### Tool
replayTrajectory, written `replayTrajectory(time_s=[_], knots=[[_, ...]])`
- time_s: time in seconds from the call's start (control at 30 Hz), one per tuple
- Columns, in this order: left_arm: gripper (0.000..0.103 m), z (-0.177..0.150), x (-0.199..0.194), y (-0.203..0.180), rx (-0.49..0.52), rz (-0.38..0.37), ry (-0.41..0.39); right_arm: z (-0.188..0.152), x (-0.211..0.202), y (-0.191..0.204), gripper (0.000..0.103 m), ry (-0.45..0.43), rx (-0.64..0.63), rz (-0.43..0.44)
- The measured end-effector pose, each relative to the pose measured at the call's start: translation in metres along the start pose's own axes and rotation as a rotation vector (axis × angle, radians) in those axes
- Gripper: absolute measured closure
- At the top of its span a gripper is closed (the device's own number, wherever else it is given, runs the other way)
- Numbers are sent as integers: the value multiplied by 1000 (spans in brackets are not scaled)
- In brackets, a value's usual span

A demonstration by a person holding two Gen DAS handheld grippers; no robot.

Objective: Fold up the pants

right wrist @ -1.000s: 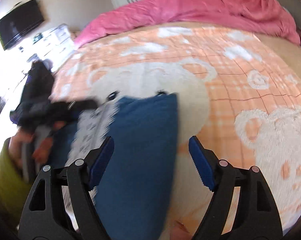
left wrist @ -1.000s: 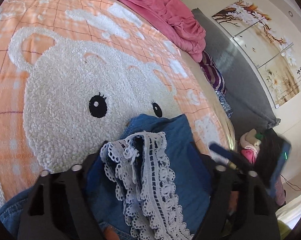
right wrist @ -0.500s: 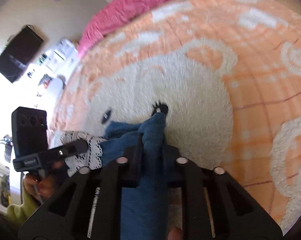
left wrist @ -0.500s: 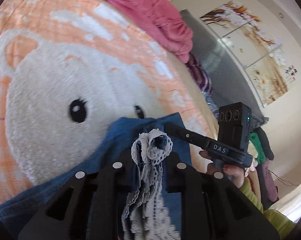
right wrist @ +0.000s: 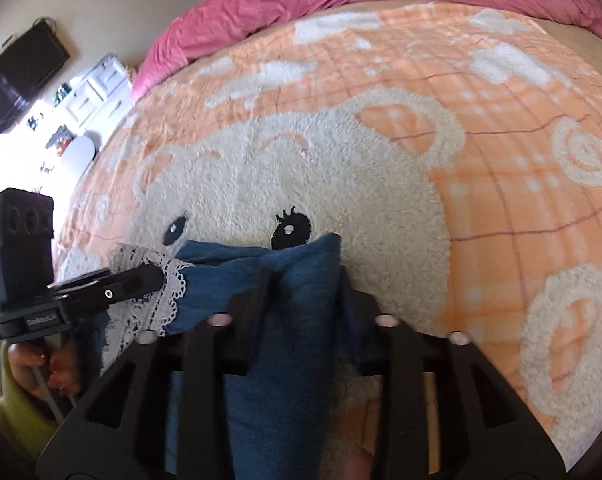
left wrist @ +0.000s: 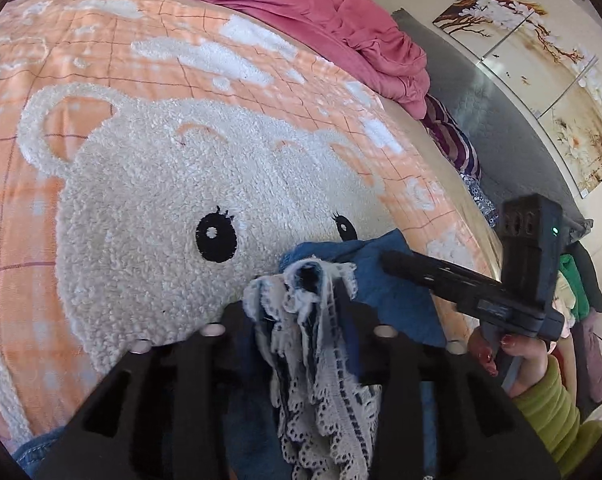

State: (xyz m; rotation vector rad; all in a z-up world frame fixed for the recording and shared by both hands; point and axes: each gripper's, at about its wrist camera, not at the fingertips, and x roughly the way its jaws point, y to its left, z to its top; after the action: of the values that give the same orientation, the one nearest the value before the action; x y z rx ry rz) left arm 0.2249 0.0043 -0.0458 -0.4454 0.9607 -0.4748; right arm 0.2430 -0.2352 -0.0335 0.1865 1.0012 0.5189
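Pants, one blue pair with white lace trim, lie near your edge of the teddy-bear blanket. You hold two grippers, jaws opening: left gripper around lace, right gripper around denim.

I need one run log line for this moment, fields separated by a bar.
task: fold pants | left gripper: opening, lace hem between jaws | right gripper: opening, blue pants between jaws | surface: bear blanket
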Motion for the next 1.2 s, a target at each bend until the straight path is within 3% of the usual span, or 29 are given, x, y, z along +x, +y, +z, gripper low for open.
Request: replayTrajectory(time_s=[0.03, 0.2, 0.27, 0.47, 0.57, 0.77, 1.2], knots=[[54, -1, -5, 1, -10, -12, -6, -3, -7, 0, 40, -14, 1, -7], [47, -8, -31, -5, 13, 52, -67, -29, -39, 5, 39, -72, -5, -3], [40, -11, -44, -14, 33, 71, -87, -41, -48, 8, 27, -85, -4, -15], [32, -32, -69, -41, 88, 118, -132, -64, -73, 23, 18, -119, -62, -62], [26, -46, -77, -53, 105, 145, -137, -69, -82, 28, 16, -121, -79, -66], [25, -70, -86, -66, 121, 170, -122, -85, -92, 37, 16, -119, -111, -77], [27, -140, -89, -46, -78, 75, -10, -121, -96, 39, 15, -71, -136, -66]])
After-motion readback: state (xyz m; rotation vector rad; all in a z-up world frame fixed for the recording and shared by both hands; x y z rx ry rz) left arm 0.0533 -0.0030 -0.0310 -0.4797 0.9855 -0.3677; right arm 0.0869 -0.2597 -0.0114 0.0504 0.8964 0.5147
